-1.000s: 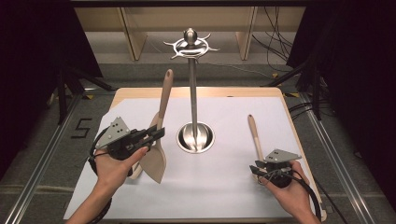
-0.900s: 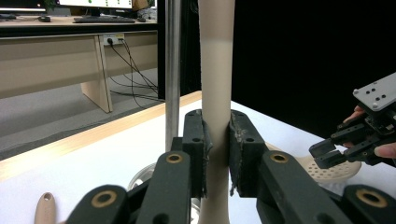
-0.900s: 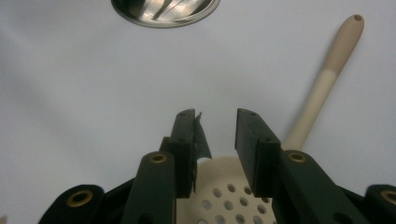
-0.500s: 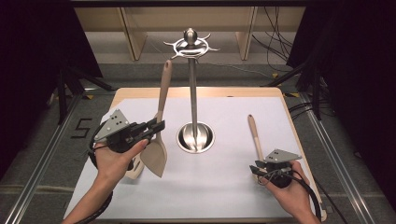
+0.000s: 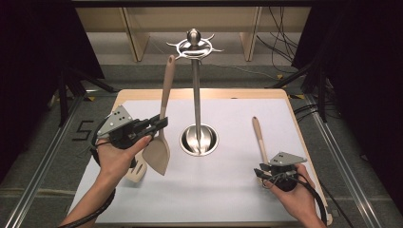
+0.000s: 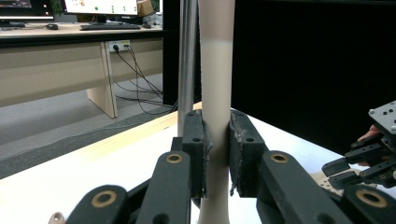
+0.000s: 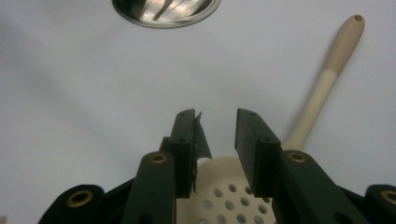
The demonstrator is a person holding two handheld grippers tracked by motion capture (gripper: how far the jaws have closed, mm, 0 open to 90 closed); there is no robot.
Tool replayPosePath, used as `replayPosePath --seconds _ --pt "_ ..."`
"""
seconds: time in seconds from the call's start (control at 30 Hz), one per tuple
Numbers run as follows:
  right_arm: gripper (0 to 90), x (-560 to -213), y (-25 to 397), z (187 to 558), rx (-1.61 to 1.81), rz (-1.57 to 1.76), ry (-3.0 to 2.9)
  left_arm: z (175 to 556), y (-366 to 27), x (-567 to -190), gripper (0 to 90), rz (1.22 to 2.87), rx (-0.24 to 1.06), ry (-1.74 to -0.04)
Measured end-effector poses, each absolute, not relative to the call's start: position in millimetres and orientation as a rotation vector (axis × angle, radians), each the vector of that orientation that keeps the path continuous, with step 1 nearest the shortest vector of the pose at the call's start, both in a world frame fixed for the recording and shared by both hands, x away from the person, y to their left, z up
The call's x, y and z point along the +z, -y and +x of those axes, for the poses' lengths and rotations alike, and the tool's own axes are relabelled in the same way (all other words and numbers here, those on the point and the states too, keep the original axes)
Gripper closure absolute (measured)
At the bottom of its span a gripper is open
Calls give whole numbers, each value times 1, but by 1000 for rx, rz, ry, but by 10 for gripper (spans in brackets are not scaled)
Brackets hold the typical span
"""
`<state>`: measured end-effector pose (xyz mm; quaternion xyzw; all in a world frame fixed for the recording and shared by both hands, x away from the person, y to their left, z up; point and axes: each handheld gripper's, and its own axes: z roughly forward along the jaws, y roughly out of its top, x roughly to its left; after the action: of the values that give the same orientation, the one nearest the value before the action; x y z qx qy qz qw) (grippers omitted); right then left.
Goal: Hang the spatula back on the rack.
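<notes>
Beige smooth spatula (image 5: 161, 142) clamped upright in our left tool (image 5: 159, 124), right tool (image 7: 217, 135) parted, empty, over perforated skimmer (image 7: 224, 196), steel stand (image 5: 196, 95) close.

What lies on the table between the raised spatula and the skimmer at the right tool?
The steel stand, whose round base rests there, as the high view shows, between spatula and skimmer.

The stand (image 5: 195, 90) is polished, mirror-bright metal. The spatula (image 5: 161, 128) and skimmer (image 7: 322, 84) look like smooth matt plastic. Gripper pads (image 6: 240, 154) are rough black rubber; the table (image 5: 237, 190) is matt white.
</notes>
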<state>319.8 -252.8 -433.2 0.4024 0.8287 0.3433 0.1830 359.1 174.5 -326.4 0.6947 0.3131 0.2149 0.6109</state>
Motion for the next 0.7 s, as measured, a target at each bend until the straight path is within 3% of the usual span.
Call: replayPosePath --seconds 0.7 --pt "692 -433 253 319 957 1146 -2336 369 -169 -330 778 1620 502 -739"
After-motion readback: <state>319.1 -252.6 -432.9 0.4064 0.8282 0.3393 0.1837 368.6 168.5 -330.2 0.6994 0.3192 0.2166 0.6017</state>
